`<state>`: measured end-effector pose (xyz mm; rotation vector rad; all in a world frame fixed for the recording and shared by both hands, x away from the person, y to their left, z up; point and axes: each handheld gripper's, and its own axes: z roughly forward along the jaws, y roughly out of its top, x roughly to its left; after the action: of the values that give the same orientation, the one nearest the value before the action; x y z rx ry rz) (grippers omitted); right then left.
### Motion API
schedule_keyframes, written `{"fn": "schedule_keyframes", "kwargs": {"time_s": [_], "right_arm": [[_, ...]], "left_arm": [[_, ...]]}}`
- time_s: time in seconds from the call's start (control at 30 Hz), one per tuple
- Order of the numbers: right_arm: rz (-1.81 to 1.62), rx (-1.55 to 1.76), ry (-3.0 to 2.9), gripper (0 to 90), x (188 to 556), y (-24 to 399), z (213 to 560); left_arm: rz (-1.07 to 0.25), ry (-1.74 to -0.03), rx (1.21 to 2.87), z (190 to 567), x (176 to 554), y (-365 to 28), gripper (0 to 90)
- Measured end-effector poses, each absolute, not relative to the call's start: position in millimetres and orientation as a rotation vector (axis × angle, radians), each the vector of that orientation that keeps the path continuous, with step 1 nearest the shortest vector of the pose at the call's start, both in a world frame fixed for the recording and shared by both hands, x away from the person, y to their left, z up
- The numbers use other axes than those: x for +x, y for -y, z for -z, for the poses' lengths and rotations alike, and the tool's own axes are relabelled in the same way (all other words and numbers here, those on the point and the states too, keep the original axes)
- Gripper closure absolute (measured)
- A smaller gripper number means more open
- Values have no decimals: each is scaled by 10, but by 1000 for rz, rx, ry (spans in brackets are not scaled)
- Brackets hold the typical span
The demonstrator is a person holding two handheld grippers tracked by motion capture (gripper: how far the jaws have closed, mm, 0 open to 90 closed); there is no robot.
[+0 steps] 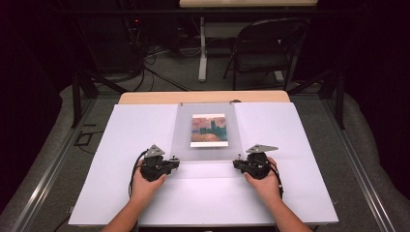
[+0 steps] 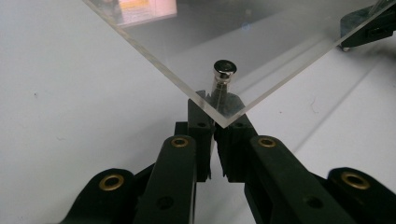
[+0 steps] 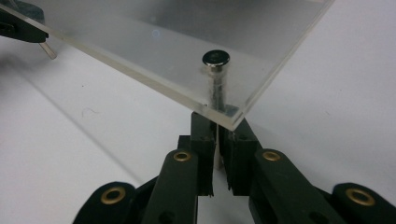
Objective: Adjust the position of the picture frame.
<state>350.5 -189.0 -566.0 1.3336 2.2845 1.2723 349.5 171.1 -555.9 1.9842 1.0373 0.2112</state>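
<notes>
Clear acrylic makes up the sheet [image 1: 207, 133] that lies in the middle of the white bench [image 1: 121, 145], and every other thing here can be placed against it. From the high view, a small painted picture [image 1: 208, 130] in reds and greens sits under or on the sheet's centre, a black chair [image 1: 263, 48] stands well beyond the sheet's far edge, and the left gripper [image 1: 175, 163] and right gripper [image 1: 238, 164] sit at the sheet's two near corners, each in a hand. That view is too small to show what the jaws do. The left gripper view supplies it: a silver pin [image 2: 223, 77] with a round head stands through the near corner of the sheet, and the jaws are drawn in narrow under the corner, pinched on the pin's shank. The right gripper view shows the same at the other near corner, with a second pin [image 3: 215, 70] through the sheet and the jaws closed tight on its lower part, though the thick edge blurs the exact contact, so the hold is probably on the shank alone.
</notes>
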Motion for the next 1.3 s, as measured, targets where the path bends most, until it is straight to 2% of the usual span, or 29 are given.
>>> {"fn": "schedule_keyframes", "kwargs": {"time_s": [0.27,0.5,0.67,0.8,0.93,1.03,1.3], "right_arm": [[-1284,1347,-2273,823,3493,1896,5653],[-1280,1332,-2284,768,3472,1903,5633],[-1291,1317,-2272,669,3436,1899,5614],[-1287,1289,-2279,565,3361,1900,5577],[-1272,1273,-2275,481,3284,1907,5557],[-1243,1261,-2273,430,3229,1922,5541],[-1231,1208,-2250,376,3056,1977,5448]], "left_arm": [[-212,-1038,1972,5556,3487,-1714,826],[-220,-1030,1968,5549,3479,-1713,793],[-234,-1026,1953,5529,3462,-1739,703],[-210,-1022,1935,5518,3428,-1769,574],[-278,-1014,1938,5475,3351,-1784,459],[-291,-1005,1939,5452,3299,-1803,421],[-260,-1028,1901,5415,3160,-1940,410]]}}
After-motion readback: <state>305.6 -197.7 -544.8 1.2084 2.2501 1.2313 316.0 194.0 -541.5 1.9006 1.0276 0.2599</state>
